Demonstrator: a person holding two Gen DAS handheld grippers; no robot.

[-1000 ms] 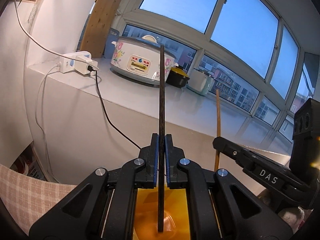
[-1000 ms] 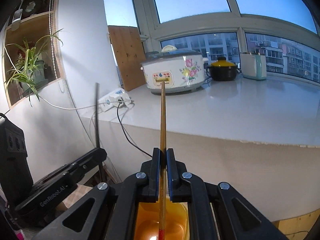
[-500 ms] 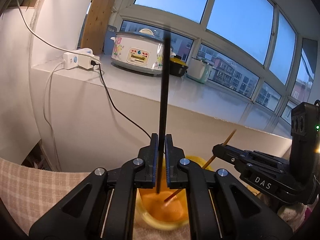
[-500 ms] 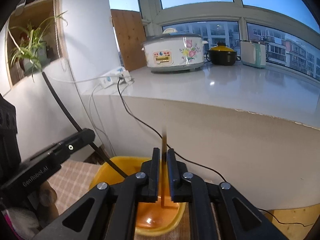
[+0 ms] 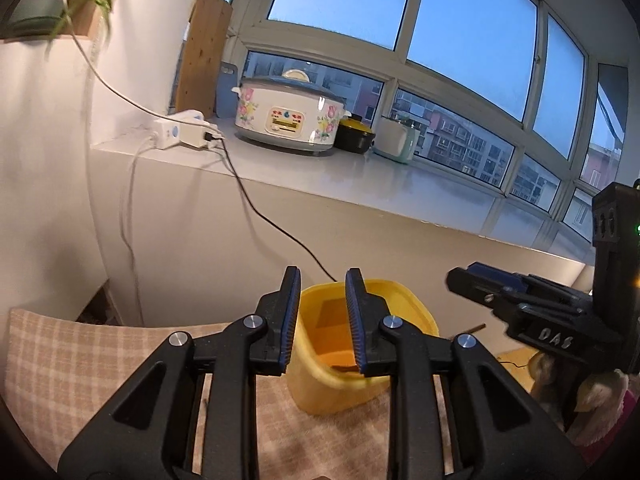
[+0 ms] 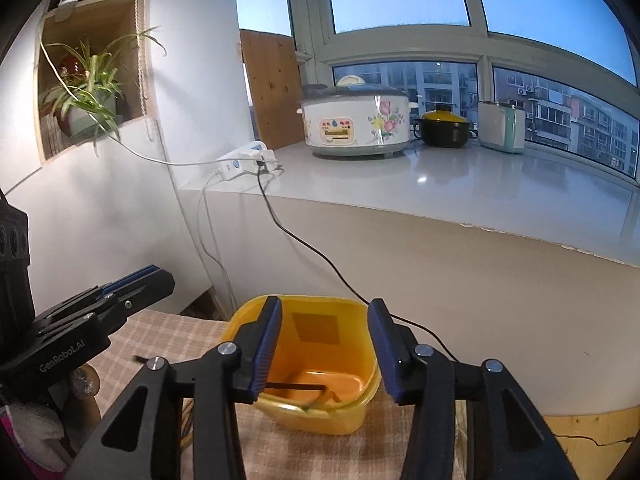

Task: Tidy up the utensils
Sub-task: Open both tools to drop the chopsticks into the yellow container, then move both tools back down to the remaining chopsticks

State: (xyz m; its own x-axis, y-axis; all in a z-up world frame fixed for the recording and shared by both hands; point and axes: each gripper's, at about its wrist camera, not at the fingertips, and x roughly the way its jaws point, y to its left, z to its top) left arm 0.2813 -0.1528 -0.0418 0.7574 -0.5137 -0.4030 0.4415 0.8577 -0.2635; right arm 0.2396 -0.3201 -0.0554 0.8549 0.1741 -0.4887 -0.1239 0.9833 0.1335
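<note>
A yellow plastic container [image 5: 340,396] [image 6: 362,404] stands on the checked cloth just beyond both grippers. A black chopstick [image 6: 296,386] lies inside it near the bottom, with a wooden chopstick [image 6: 320,399] beside it. A thin brown stick end [image 5: 476,327] pokes out past the container's right rim. My left gripper [image 5: 322,280] [image 6: 154,280] has its jaws opening with nothing between them. My right gripper [image 6: 324,308] [image 5: 460,278] is wider apart and also opening, with nothing between its jaws.
The checked tablecloth [image 5: 80,356] covers the table. Behind stands a white ledge [image 6: 460,200] with a flowered rice cooker [image 6: 354,126], a black pot [image 6: 442,130], a toaster [image 6: 502,126] and a power strip [image 6: 244,160]. A black cable [image 6: 304,244] hangs down toward the container. A plant [image 6: 86,92] sits on a shelf.
Both grippers let go of their upright chopsticks, which dropped into the yellow container. Both jaws opened and both grippers drew back from the container.
</note>
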